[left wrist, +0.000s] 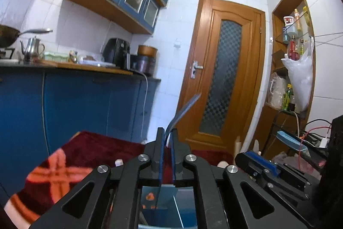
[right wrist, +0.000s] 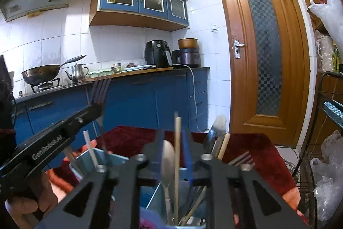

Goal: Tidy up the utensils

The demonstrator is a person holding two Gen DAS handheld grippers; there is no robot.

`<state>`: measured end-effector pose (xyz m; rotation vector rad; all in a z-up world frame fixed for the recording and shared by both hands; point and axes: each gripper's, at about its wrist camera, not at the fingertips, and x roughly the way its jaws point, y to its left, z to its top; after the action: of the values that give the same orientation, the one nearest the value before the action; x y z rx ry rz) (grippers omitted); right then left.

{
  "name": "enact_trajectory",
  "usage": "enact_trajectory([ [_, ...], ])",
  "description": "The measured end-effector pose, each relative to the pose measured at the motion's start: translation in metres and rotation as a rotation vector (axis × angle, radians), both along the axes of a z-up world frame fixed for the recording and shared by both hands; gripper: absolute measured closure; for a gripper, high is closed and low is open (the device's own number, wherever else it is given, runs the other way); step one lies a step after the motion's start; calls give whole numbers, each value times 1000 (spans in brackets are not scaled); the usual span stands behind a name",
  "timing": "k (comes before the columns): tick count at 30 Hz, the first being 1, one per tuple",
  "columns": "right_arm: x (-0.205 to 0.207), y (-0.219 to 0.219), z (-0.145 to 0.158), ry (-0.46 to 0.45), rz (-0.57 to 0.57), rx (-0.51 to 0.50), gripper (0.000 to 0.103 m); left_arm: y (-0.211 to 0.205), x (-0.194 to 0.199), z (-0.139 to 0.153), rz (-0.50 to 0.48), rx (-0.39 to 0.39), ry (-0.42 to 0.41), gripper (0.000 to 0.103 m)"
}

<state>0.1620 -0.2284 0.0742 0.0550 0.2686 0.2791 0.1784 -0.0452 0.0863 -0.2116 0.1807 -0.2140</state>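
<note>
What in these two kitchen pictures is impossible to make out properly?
- Fork, right wrist view: the left gripper covers its handle; only the blurred tines show.
- Utensil holder, right wrist view: the right gripper hides its base, so how many compartments it has is unclear.
- Spoon, right wrist view: whether the fingers touch it is unclear.
- Shelf bottles, left wrist view: labels too small to read.

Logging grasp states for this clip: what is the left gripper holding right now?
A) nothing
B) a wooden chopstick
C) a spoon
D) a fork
D: in the right wrist view the left gripper is clamped on a fork, its tines pointing up in front of the blue cabinets.
</note>
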Motion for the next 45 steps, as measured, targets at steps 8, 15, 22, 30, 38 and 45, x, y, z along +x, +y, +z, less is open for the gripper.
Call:
enact_trajectory([
  [8,-23,-7,12,1,11,47,75,6,-19,6,-19,-22,47,77],
  [15,-49,-13,25,-7,17,96,74,10,-46,16,-41,-8,77,77],
  [22,-79,-16,36,24,31,148,68,15,-78,26,-44,33,103,77],
  [30,-120,-15,40,45,30,171,57,21,-118,31,-39,86,110,66],
  [38,-158,-9,30,34,-7,135,24,30,-151,21,-21,111,125,34],
  [45,-178,-8,6,43,-50,96,5,29,-173,-7,39,184,123,27],
])
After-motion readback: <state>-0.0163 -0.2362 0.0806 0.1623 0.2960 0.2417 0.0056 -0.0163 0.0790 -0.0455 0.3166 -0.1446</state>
